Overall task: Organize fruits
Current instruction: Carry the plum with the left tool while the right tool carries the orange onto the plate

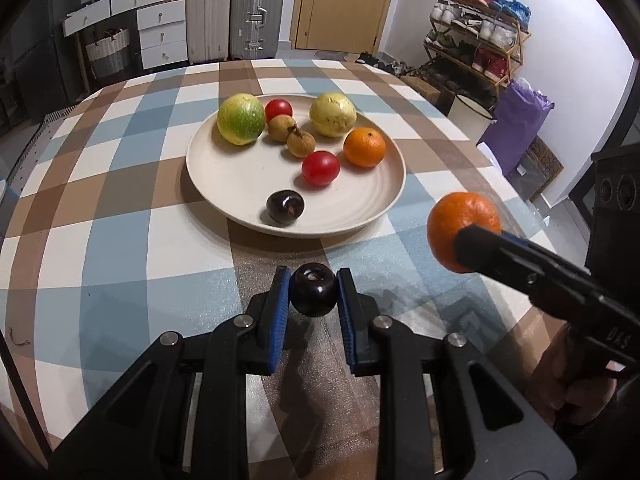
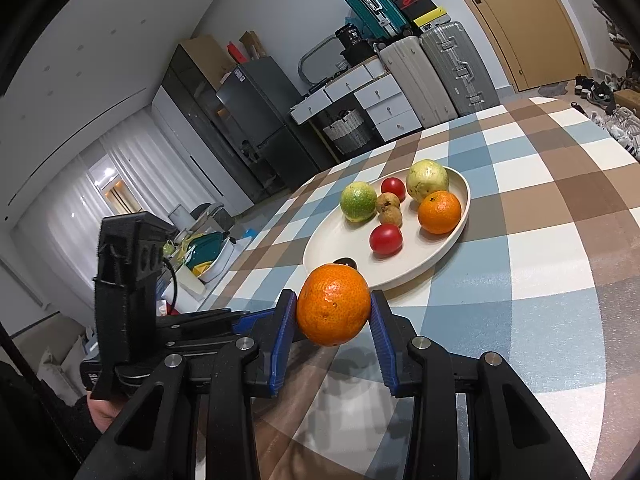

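Left claw (image 1: 313, 290) pinches dark plum (image 1: 313, 294) between pads.

Suitcases (image 1: 236, 12); shoe rack (image 1: 476, 36); fridge (image 2: 264, 120)

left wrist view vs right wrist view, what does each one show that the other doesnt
Left wrist only: the left gripper shut on a dark plum, and a shoe rack.
Right wrist only: a fridge and white curtains.
Both: the plate of fruit and the right gripper shut on a held orange.
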### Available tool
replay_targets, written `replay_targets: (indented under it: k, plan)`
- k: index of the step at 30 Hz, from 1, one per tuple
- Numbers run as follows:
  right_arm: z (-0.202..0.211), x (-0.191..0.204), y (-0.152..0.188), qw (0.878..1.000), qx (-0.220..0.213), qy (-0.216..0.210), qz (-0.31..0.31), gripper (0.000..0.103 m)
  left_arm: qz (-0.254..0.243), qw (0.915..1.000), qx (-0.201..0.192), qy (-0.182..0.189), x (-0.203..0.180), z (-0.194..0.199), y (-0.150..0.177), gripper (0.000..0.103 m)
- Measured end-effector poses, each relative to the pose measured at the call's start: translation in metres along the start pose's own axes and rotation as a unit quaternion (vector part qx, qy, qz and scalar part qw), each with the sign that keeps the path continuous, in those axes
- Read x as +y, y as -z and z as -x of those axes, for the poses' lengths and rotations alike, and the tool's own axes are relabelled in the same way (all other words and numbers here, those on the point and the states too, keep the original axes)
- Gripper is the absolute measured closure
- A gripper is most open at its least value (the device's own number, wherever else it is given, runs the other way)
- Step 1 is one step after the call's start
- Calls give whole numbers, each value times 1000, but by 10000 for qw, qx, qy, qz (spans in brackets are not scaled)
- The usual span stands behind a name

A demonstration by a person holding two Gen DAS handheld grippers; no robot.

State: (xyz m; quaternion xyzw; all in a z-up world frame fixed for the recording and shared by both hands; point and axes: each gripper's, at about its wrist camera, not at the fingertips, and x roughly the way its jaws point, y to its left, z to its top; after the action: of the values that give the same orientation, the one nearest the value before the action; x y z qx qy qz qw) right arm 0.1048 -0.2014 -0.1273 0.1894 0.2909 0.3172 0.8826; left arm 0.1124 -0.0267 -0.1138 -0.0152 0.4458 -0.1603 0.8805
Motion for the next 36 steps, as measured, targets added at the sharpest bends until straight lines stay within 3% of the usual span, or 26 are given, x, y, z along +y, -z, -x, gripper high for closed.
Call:
replay_targets:
  k: [13, 36]
  plan:
    - [-9, 15, -18, 9990, 159, 248, 329, 66, 189, 9991, -351, 136, 22, 10, -30, 83]
    - [-80, 26, -82, 9960, 648, 240, 567, 66, 470, 9984, -227, 221, 66, -17, -95, 83]
